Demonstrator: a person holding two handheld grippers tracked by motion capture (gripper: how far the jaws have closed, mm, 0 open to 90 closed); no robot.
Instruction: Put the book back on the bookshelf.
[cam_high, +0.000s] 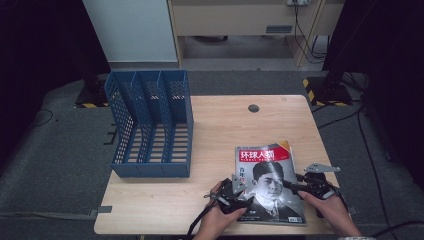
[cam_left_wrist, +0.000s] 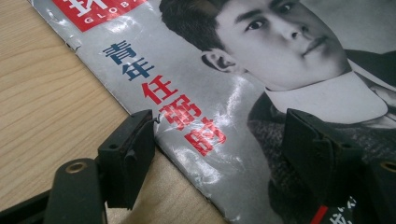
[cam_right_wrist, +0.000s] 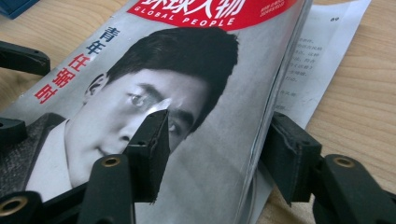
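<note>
A magazine (cam_high: 270, 182) with a red title band and a black-and-white portrait lies flat near the table's front right. My left gripper (cam_high: 246, 196) is at its left edge. In the left gripper view (cam_left_wrist: 219, 140) the jaws stand apart, one at the cover's (cam_left_wrist: 224, 93) edge and one over the portrait's coat. My right gripper (cam_high: 295, 187) is at the right edge. In the right gripper view (cam_right_wrist: 219, 140) one jaw presses on the cover (cam_right_wrist: 187, 70) and the other pushes against the fore edge, so the cover bows up between them.
A blue three-slot file rack (cam_high: 150, 125) stands at the table's left, slots open toward me. The wooden table (cam_high: 225, 125) has a cable hole (cam_high: 253, 108) at the back. A printed page (cam_right_wrist: 322, 46) sticks out from under the magazine's right side.
</note>
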